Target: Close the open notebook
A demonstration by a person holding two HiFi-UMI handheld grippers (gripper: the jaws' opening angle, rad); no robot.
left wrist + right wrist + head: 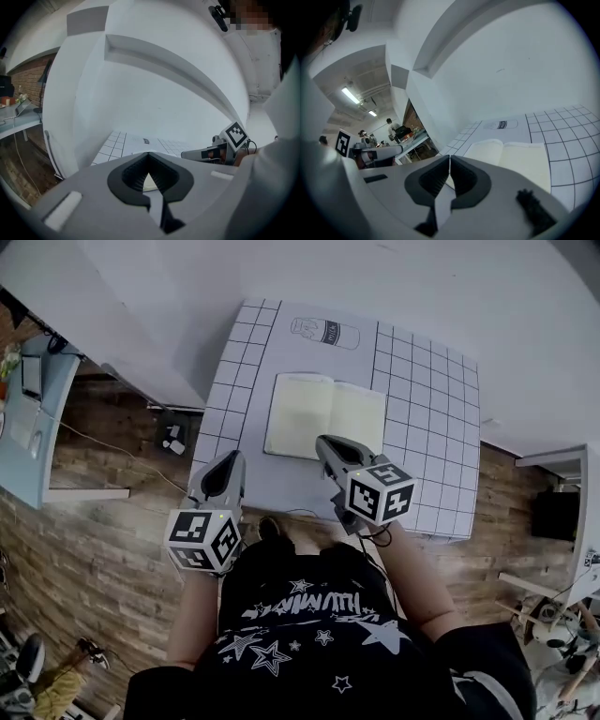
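Notebook (325, 415) lies open at frame centre on the table (427, 427). Right gripper (322, 441), jaws pressed together and empty, shows its tip over the notebook's lower edge. Left gripper (232, 457), jaws likewise together, sits lower left, apart from it.

Notebook (325, 415) flat on desk (431, 427), about mid-surface, spine running away from the near edge. Beyond it, at the far edge, printed bottle outline (325, 332). Right gripper (325, 442) at notebook's near edge, about the spine. Left gripper (228, 465) over desk's near left corner, left of notebook, apart from it. Side desk (37, 427) far left, across the floor (94, 549).
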